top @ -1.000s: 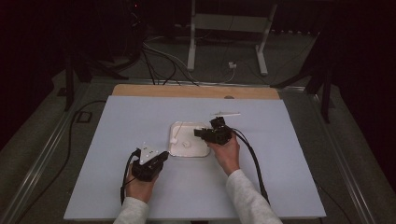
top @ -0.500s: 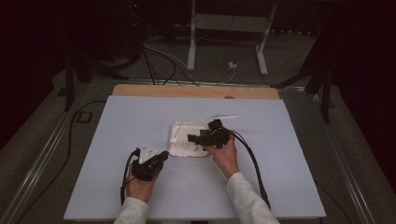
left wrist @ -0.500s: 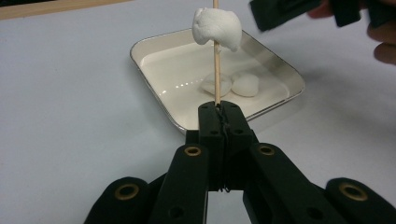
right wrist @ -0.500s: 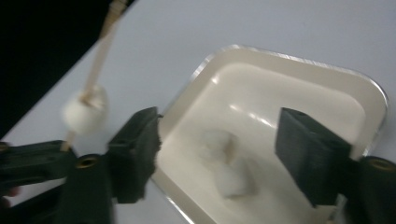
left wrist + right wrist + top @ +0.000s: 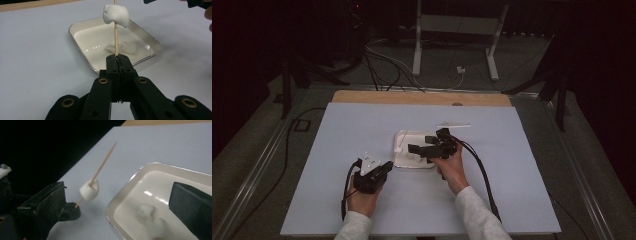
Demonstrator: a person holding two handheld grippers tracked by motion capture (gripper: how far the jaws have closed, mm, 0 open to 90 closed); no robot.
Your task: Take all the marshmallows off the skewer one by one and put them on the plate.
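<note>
Marshmallow sits threaded on a wooden skewer, clamped upright in the closed left gripper beside the tray. Right gripper hovers over the tray, its jaws just opened wide, holding nothing.

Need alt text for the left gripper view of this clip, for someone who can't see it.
The left claw is shut on a thin wooden skewer that stands upright with one white marshmallow threaded on it. Behind it, a shallow white tray on the pale table holds two more marshmallows.
</note>
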